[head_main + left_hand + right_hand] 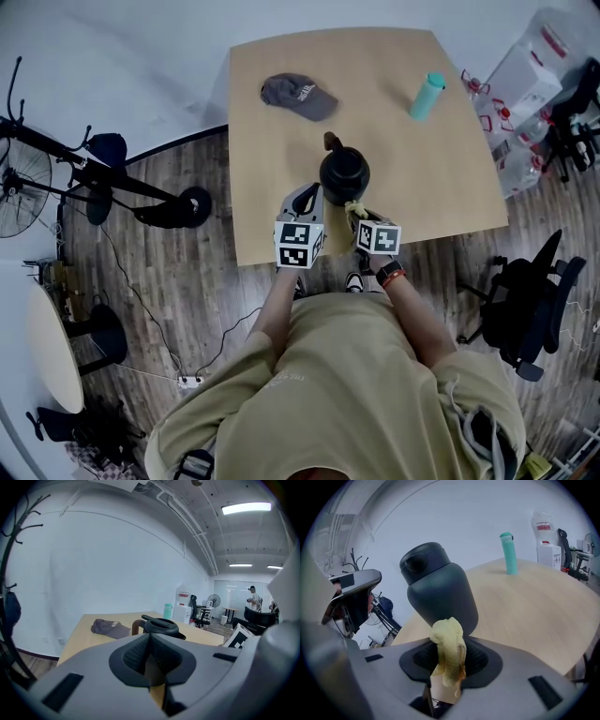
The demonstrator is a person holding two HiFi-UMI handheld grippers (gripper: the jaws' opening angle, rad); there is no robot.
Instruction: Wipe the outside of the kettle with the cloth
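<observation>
Black rounded kettle [344, 174] is seen standing upright near the front edge of the light wooden table [441, 178], just ahead of both grippers. Left gripper [150, 637]: jaws are pressed together at the tips, with nothing held; the kettle's lid is viewed just beyond them. Right gripper [450, 656]: jaws are clamped on a bunched yellow cloth [446, 634], held just beside the kettle's lower wall; contact cannot be confirmed. A grey cap [298, 96] and a teal bottle [427, 96] are noted farther back, well apart.
</observation>
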